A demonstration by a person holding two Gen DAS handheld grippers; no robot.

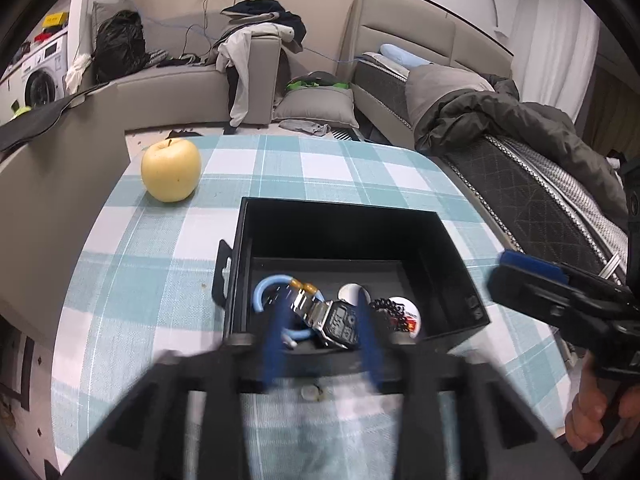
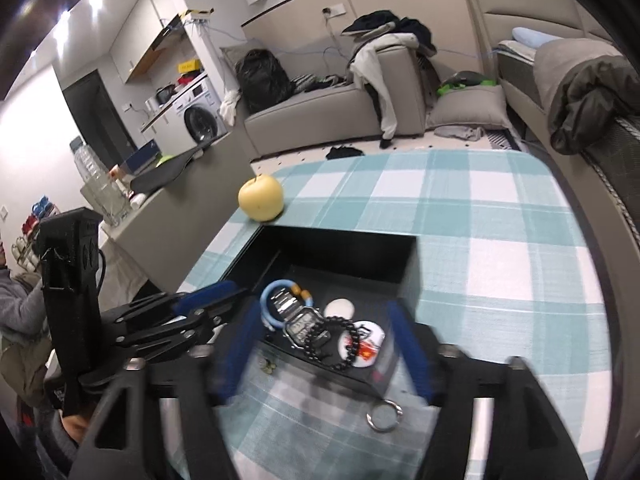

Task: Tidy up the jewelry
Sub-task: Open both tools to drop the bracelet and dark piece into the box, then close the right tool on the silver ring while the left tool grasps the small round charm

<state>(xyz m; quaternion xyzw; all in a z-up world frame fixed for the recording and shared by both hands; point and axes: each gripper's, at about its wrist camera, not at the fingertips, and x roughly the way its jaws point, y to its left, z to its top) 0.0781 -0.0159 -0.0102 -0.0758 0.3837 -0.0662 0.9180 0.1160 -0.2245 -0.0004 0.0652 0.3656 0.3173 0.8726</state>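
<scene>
Both hand-held grippers, left [image 1: 320, 344] and right [image 2: 324, 352], hover with fingers apart, gripping nothing, over the black box [image 1: 452, 248]. Inside lie a watch [image 1: 338, 322], blue bracelet [image 1: 262, 290] and bead bracelet [image 2: 344, 344]. An apple [image 1: 171, 169] sits at ten o'clock on the counter [image 1: 352, 168].

Home living room: grey sofa [image 2: 332, 108] strewn with clothes, washing machine [image 2: 198, 114], bed [image 1: 500, 152], checked tablecloth [image 2: 480, 220].
</scene>
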